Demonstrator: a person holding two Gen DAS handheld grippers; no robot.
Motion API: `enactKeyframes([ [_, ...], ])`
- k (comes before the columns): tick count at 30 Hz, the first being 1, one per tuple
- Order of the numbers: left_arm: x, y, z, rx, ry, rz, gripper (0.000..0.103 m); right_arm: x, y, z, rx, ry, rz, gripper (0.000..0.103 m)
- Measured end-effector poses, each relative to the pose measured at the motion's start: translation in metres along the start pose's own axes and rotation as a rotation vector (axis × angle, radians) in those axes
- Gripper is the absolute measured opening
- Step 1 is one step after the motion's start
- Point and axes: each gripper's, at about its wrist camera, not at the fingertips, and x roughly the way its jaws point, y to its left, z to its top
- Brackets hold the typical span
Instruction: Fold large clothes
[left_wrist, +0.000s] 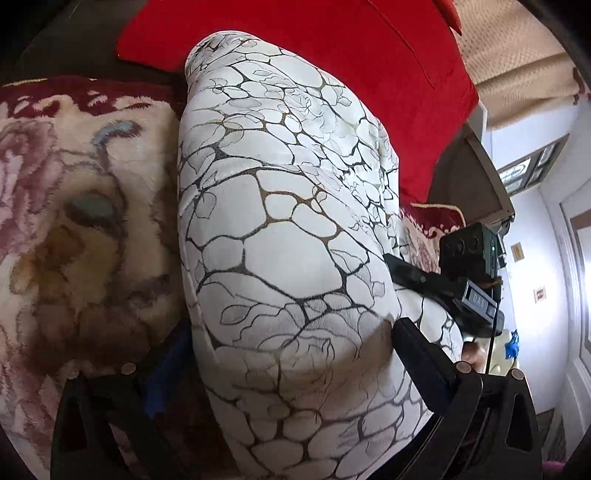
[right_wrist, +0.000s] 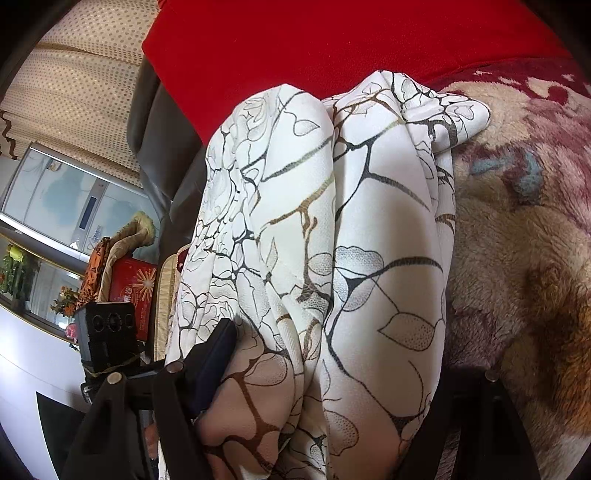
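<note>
A white garment (left_wrist: 280, 229) with a black and gold vein-and-leaf print is bunched into a thick bundle over a fluffy floral blanket (left_wrist: 74, 221). My left gripper (left_wrist: 295, 354) is shut on the garment; its right finger (left_wrist: 421, 354) presses into the cloth and the left finger is mostly hidden behind it. The garment (right_wrist: 351, 258) fills the right wrist view in long vertical folds. My right gripper (right_wrist: 325, 387) is shut on it, with the left finger (right_wrist: 214, 362) against the cloth. The right gripper also shows in the left wrist view (left_wrist: 465, 280), just right of the bundle.
A red cushion (left_wrist: 332, 48) lies behind the garment, also in the right wrist view (right_wrist: 332, 48). A beige dotted curtain (right_wrist: 81, 96), a glass cabinet (right_wrist: 74, 206) and a red box (right_wrist: 129, 291) are at the left. A white wall and door (left_wrist: 569, 258) are at the right.
</note>
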Motion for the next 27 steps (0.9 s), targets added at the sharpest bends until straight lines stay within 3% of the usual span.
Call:
enactKeyframes([
  [4, -0.003, 0.004, 0.000, -0.067, -0.055, -0.064, 0.103, 0.000, 0.003, 0.000, -0.007, -0.004, -0.009, 0.077],
  [9, -0.006, -0.020, -0.005, 0.037, -0.087, -0.025, 0.102, -0.001, 0.011, -0.002, -0.018, -0.022, -0.020, 0.075],
  [13, -0.009, -0.028, -0.005, 0.046, -0.106, -0.023, 0.095, -0.004, 0.026, -0.004, -0.049, -0.051, -0.024, 0.074],
  [19, -0.037, -0.033, -0.011, 0.074, -0.179, 0.041, 0.077, -0.006, 0.051, -0.007, -0.103, -0.089, -0.018, 0.071],
  [27, -0.081, -0.044, -0.029, 0.123, -0.280, 0.165, 0.076, 0.007, 0.100, -0.018, -0.224, -0.117, 0.022, 0.067],
])
